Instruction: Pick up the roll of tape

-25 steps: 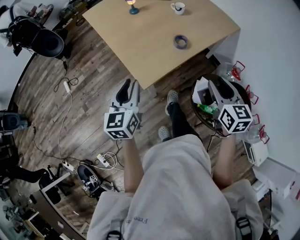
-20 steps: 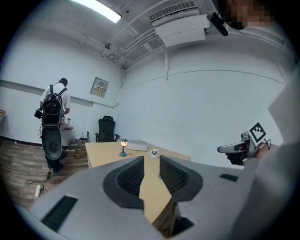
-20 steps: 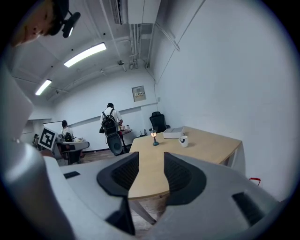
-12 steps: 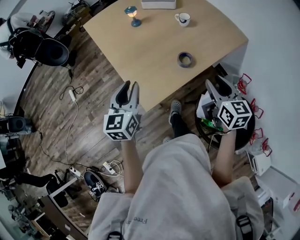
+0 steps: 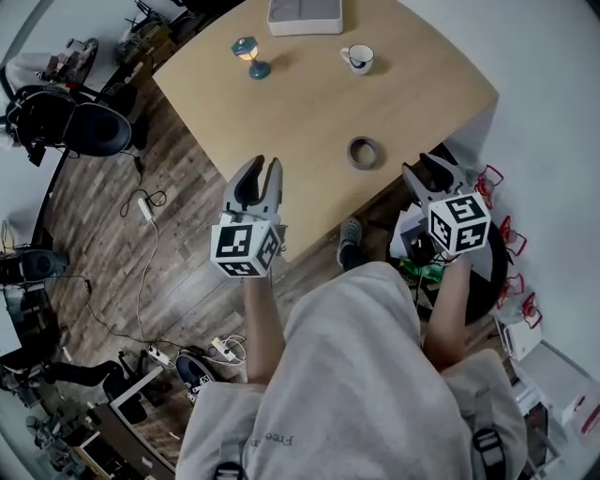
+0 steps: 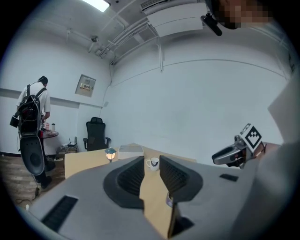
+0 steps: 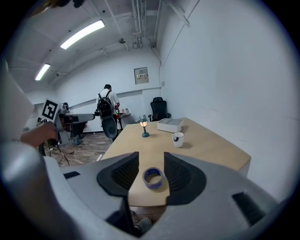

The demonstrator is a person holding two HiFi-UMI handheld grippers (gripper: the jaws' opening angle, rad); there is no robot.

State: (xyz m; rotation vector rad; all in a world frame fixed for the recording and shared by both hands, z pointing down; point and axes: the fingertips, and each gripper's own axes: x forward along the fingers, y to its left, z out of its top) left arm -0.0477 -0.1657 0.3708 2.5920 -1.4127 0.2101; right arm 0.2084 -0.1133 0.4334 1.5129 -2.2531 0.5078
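Note:
The roll of tape [image 5: 364, 151], grey-blue, lies flat on the light wooden table [image 5: 309, 112] near its front right edge. My right gripper [image 5: 427, 172] hovers just off that edge, a short way right of the roll, jaws open and empty. In the right gripper view the tape [image 7: 153, 177] shows through the gap of the open right gripper [image 7: 151, 164], still ahead on the tabletop. My left gripper [image 5: 260, 176] is open over the table's front corner, left of the roll. The left gripper [image 6: 151, 174] holds nothing; a sliver of the tape [image 6: 168, 199] peeks past its right jaw.
A white mug [image 5: 357, 59], a small lamp [image 5: 247, 54] and a white box [image 5: 304, 16] stand further back on the table. A black bin [image 5: 473, 277] sits below my right gripper, by the wall. An office chair [image 5: 80, 127] and cables are on the floor left. A person with a backpack [image 6: 30, 117] stands far off.
Both grippers have moved forward to the table. The left one has come over the front corner; the right one has come up beside the tape. Both stay open.

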